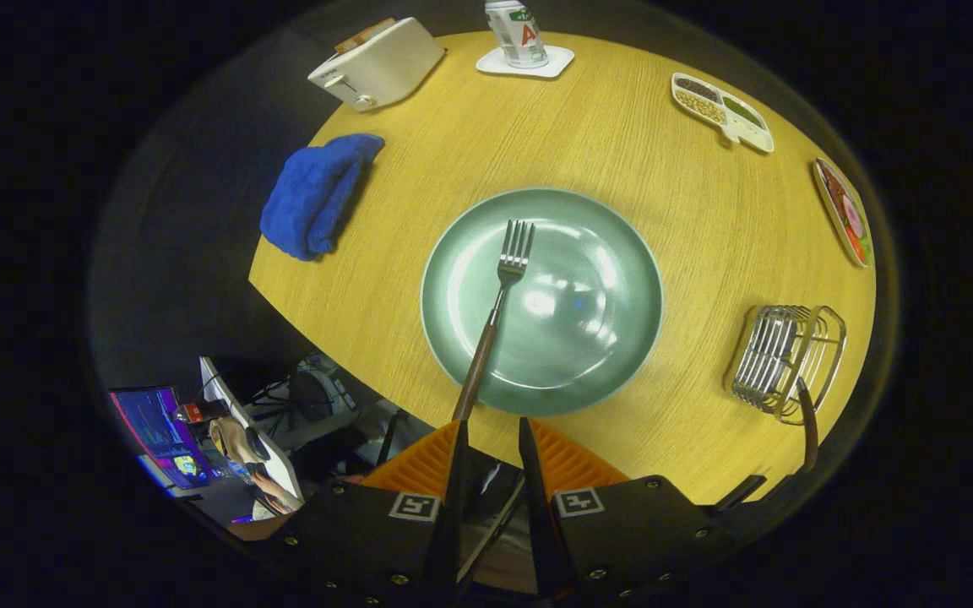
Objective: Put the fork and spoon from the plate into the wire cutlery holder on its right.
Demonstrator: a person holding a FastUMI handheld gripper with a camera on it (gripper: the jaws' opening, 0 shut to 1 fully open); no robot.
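Fork point(503, 295) lies on the green plate point(622, 253) at the centre of the frame, tines toward the top, its brown handle running down over the plate's near rim to the inner edge of the left orange finger point(427, 460). Gripper point(491, 435) at the bottom centre has its fingers apart with a clear gap between them; whether the left one touches the handle I cannot tell. Wire holder point(786, 359) stands at the right of the plate on the yellow table point(588, 127), with a brown handle point(807, 431) sticking out of it toward the bottom. Blue cloth point(317, 194) sits at the upper left, a toaster point(377, 63) above it
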